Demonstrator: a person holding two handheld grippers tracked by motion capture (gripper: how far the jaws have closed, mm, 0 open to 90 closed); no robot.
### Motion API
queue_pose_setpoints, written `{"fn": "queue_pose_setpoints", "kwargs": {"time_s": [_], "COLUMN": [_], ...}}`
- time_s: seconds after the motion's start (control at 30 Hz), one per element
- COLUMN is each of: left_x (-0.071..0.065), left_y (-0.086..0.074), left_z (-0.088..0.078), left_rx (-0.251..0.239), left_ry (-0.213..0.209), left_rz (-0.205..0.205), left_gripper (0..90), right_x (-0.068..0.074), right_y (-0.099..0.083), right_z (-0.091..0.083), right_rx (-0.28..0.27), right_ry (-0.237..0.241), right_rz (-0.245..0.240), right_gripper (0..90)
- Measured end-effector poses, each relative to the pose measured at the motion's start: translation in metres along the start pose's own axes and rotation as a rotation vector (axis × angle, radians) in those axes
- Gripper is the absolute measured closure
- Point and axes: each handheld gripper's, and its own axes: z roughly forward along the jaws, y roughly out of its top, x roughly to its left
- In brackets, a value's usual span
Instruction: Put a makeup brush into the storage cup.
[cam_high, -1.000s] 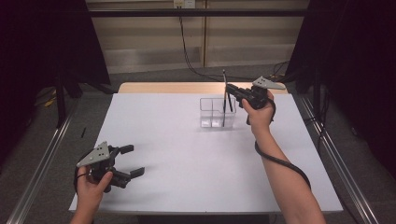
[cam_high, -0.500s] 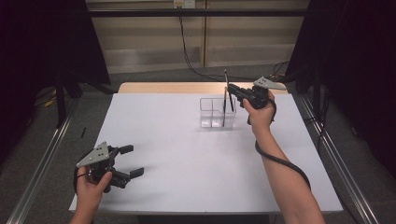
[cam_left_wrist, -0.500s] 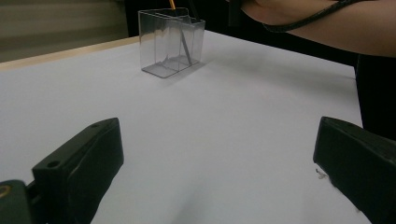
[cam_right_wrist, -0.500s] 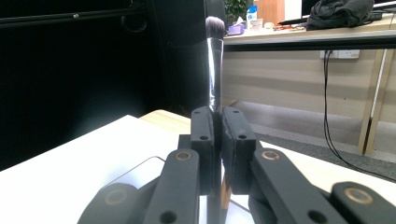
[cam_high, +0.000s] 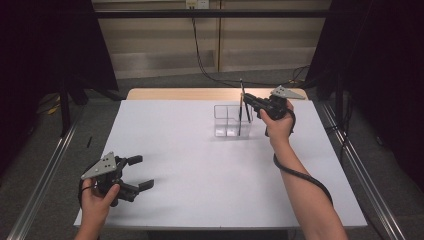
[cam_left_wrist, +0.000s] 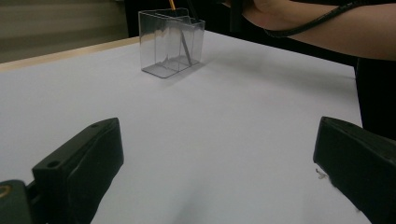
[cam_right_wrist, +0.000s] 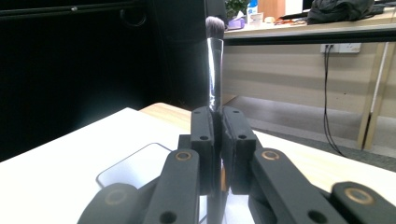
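The white tabletop (cam_high: 200, 165) carries a clear compartmented holder (cam_high: 227, 120) standing upright near its far edge.

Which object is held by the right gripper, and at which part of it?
The right gripper is shut on a makeup brush, gripping its shaft below the metal ferrule, bristles up, over the clear organizer.

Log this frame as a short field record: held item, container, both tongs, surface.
held item: makeup brush, upright, bristles up
container: clear plastic organizer, lower end of brush inside it
right tongs: shut on the brush handle, above the organizer
left tongs: open, holding nothing, near the table's front left corner
surface: white table
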Motion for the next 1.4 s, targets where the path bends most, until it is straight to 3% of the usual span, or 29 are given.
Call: {"fn": "queue_pose_setpoints", "kwargs": {"time_s": [0.83,0.87,0.93,1.0,1.1,1.4], "left_x": [0.000,0.000,0.000,0.000,-0.001,-0.002], "left_y": [0.000,0.000,0.000,0.001,0.001,0.003], "left_z": [0.002,0.003,0.003,0.004,0.004,0.005], "left_rx": [0.005,0.006,0.008,0.006,0.008,0.009], "left_ry": [-0.004,-0.004,-0.007,-0.009,-0.011,-0.008], "left_rz": [-0.001,-0.001,0.000,0.001,0.004,0.008], "left_gripper": [1.6,1.6,1.6,1.6,1.6,1.6], "right_x": [0.001,0.001,0.001,0.002,0.005,0.015], "right_y": [-0.005,-0.006,-0.007,-0.009,-0.011,-0.008], "right_z": [-0.009,-0.009,-0.010,-0.012,-0.016,-0.029], "right_rx": [0.019,0.017,0.014,0.020,0.017,0.014], "right_ry": [0.007,0.007,0.006,0.011,0.025,0.056], "right_rz": [0.005,0.011,0.031,0.035,0.057,0.049], "right_gripper": [83.7,81.8,69.8,65.9,50.2,25.4]}}
